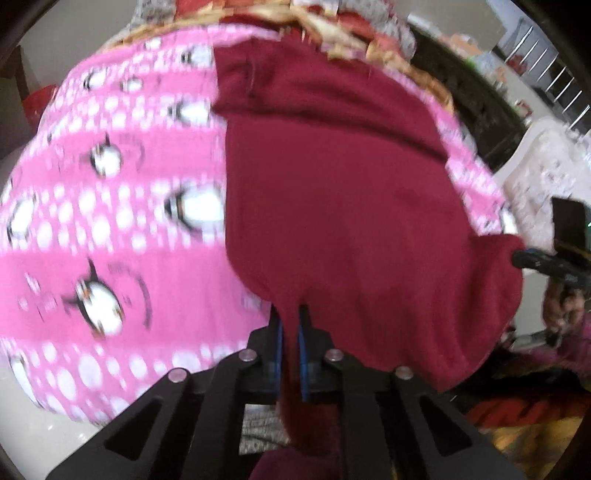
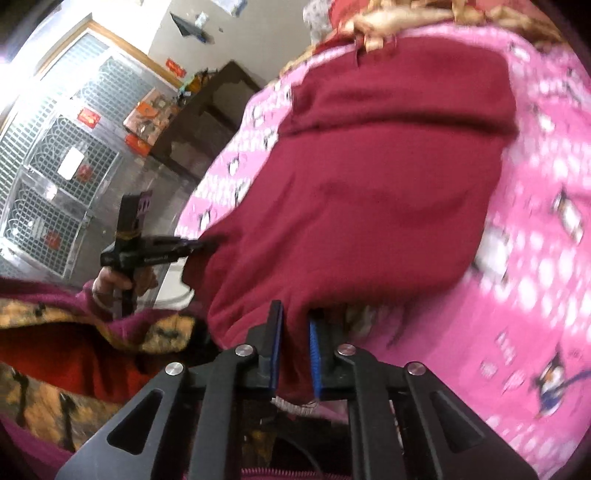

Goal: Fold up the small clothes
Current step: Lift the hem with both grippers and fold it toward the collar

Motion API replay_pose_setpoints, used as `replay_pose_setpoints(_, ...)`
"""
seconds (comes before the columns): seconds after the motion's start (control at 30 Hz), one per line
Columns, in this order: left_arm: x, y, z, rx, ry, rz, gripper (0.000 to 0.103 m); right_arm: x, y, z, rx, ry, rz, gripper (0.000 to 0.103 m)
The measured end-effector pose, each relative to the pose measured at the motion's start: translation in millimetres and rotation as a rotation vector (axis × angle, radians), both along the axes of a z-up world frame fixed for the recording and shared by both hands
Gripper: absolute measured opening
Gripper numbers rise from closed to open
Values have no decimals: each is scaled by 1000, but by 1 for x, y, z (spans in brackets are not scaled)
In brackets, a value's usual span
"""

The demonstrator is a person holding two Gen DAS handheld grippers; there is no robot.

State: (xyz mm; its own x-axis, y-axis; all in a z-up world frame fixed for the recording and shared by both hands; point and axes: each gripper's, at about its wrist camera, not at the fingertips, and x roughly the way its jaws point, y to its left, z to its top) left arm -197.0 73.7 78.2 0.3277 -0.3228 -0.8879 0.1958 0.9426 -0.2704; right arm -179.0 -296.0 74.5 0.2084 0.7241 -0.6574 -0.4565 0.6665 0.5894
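Note:
A dark red garment [image 1: 332, 184] lies spread on a pink penguin-print blanket [image 1: 110, 206]. My left gripper [image 1: 290, 314] is shut on the garment's near edge, and cloth runs down between its blue pads [image 1: 303, 354]. At the right rim of the left wrist view, my right gripper [image 1: 517, 256] pinches the garment's other near corner. In the right wrist view the same garment [image 2: 369, 184] fills the middle, with my right gripper [image 2: 295, 312] shut on its near hem. The left gripper [image 2: 208, 244] shows there, held by a hand [image 2: 110, 282], its tip at the garment's left corner.
The pink blanket [image 2: 535, 258] extends right of the garment. Patterned red and gold bedding [image 1: 332, 22] lies beyond it. A dark wooden cabinet [image 2: 207, 110] and a metal grille door [image 2: 55, 166] stand off the bed's side. The person's red and orange clothing [image 2: 55, 350] is close below.

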Motion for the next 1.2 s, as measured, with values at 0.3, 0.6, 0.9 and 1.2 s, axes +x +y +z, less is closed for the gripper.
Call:
replay_pose_setpoints(0.3, 75, 5, 39, -108, -158, 87, 7, 45, -22, 31, 76, -134, -224, 13)
replay_pose_setpoints(0.6, 189, 6, 51, -157, -212, 196, 6, 132, -44, 52, 131, -192, -413, 12)
replay_pose_setpoints(0.9, 253, 4, 36, -164, -180, 254, 7, 233, -52, 13, 57, -50, -535, 17)
replay_pose_setpoints(1.2, 286, 17, 27, -239, -102, 265, 17, 226, -90, 24, 119, -78, -601, 35)
